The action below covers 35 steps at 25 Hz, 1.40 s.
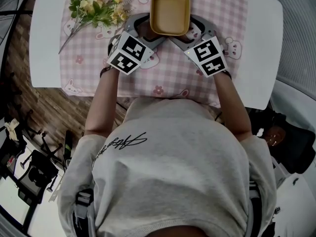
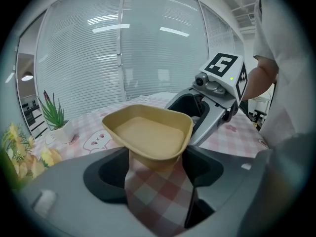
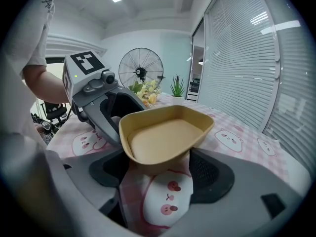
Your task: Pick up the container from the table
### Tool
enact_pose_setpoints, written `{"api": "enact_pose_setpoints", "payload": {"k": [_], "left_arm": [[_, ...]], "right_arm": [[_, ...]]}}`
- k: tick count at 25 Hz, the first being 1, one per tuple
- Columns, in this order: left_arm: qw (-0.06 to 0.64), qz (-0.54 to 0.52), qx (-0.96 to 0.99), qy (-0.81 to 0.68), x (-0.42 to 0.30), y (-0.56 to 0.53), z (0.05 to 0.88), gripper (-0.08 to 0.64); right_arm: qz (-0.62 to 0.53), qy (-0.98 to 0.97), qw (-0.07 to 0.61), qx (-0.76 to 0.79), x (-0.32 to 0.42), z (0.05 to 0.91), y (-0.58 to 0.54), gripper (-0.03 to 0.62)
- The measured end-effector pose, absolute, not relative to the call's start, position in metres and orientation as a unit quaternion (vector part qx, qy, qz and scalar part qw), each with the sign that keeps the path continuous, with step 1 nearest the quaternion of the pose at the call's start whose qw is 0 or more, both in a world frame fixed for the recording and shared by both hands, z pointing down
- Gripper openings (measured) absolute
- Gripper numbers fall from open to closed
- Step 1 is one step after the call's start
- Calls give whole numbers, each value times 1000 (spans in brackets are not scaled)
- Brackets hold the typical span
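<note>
Head view shows a tan, shallow, round-cornered container (image 1: 170,11) at the far middle of a pink checked cloth with bear prints (image 1: 89,58) that covers a white table (image 1: 44,38). The left gripper (image 1: 149,32) meets the container's near-left corner, and the right gripper (image 1: 190,32) meets its near-right corner. In each gripper view the grey jaws stand partly apart, pinching the container's lower wall between them. A bunch of yellow flowers (image 1: 96,6) lies on the cloth, to the left of the container.
</note>
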<state>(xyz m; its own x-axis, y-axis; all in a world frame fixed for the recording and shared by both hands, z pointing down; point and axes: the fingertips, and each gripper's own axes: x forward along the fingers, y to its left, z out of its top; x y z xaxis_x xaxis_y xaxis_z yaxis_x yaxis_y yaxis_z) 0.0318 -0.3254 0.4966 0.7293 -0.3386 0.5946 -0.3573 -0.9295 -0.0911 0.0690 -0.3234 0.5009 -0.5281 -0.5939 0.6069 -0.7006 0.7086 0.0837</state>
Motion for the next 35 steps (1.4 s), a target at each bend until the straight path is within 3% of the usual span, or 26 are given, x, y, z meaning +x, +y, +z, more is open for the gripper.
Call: {"api": "enact_pose_setpoints", "payload": {"k": [35], "left_arm": [[23,286,938,-196,29,-311,468,318]], "right_arm": [[82,-871,305,375,65,472,-308,359]]}}
